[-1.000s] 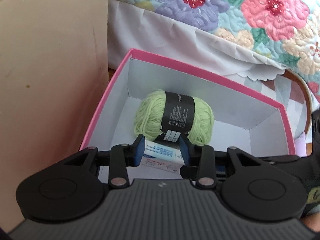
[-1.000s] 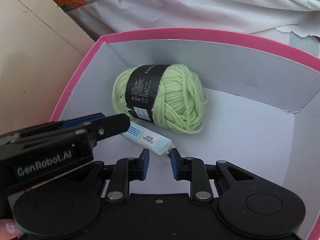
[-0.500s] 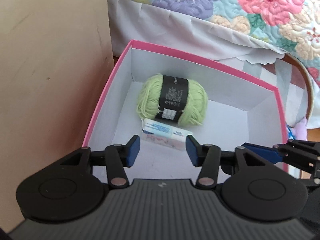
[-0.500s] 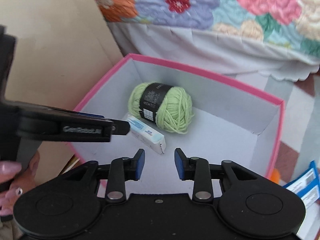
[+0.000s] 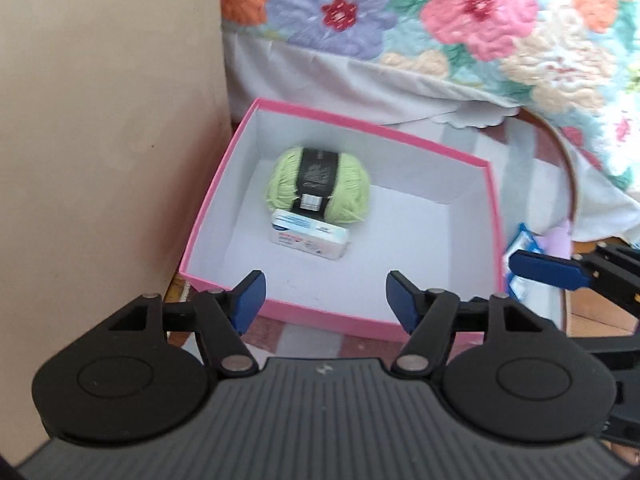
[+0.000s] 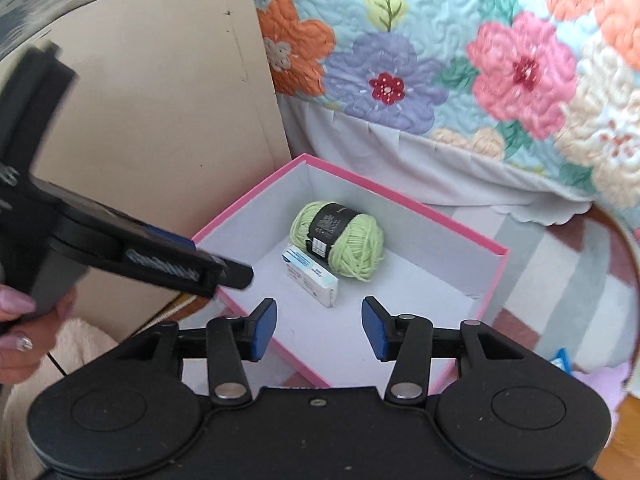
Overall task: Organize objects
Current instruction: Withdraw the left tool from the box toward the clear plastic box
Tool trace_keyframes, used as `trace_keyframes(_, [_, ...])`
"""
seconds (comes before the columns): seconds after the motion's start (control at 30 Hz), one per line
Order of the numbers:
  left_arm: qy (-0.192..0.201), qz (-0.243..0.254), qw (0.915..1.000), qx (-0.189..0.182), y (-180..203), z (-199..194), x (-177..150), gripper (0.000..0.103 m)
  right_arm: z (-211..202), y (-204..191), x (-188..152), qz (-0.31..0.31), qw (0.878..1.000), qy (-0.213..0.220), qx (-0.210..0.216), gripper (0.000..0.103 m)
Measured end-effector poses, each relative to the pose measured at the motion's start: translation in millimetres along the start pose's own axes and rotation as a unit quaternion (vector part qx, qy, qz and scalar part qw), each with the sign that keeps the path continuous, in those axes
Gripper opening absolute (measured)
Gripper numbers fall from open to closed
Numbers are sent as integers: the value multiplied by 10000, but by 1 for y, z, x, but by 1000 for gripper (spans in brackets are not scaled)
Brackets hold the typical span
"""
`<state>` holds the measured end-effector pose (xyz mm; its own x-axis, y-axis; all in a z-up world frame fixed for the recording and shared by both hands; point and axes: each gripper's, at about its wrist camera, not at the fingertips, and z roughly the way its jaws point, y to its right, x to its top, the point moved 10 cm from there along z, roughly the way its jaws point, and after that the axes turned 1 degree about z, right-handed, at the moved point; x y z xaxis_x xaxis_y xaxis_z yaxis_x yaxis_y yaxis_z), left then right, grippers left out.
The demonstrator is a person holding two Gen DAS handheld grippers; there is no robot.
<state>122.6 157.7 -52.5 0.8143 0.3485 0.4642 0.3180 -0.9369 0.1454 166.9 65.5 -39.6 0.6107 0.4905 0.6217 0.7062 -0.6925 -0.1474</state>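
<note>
I had let go of the small packet (image 5: 310, 239), which now lay in the pink box (image 5: 344, 316) against the green yarn (image 5: 318, 190). My left hand-held gripper (image 5: 324, 300) and right hand-held gripper (image 6: 319, 328) had lifted clear, jaws opening and empty, free for the next item.

Left tool (image 5: 324, 300) and right tool (image 6: 318, 330) both empty, jaws opening.

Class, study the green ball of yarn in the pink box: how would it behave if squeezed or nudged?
The yarn ball looks soft, so it would probably compress. Its rounded shape suggests it could roll, though the small white packet lying against it may block that side. It is likely light.
</note>
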Motion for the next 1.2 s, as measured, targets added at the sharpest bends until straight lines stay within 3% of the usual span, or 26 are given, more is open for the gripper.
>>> trace_keyframes(0.1, [81,160,9998,53,8,-19,-5,66,-16,-1,-5,-92,9999,-29,-80,58])
trace_keyframes(0.23, [85,334,9994,45,17,-35,-14,68,-36,-2,-10,-199,9997,9,-146,76])
trace_keyframes(0.53, [21,483,9988,-73,35,-56,-38,71,-68,-2,-25,-328,9989,-29,-341,87])
trace_keyframes(0.7, [54,785,9969,-78,47,-61,-50,83,-81,-1,-36,-322,9987,-88,-390,90])
trace_keyframes(1.0, [-170,865,9960,-128,63,-59,-75,83,-95,3,-60,-295,9980,-256,-503,94])
trace_keyframes(1.2, [-238,1017,9942,-272,82,-62,-85,89,-101,8,-78,-229,9975,-417,-523,96])
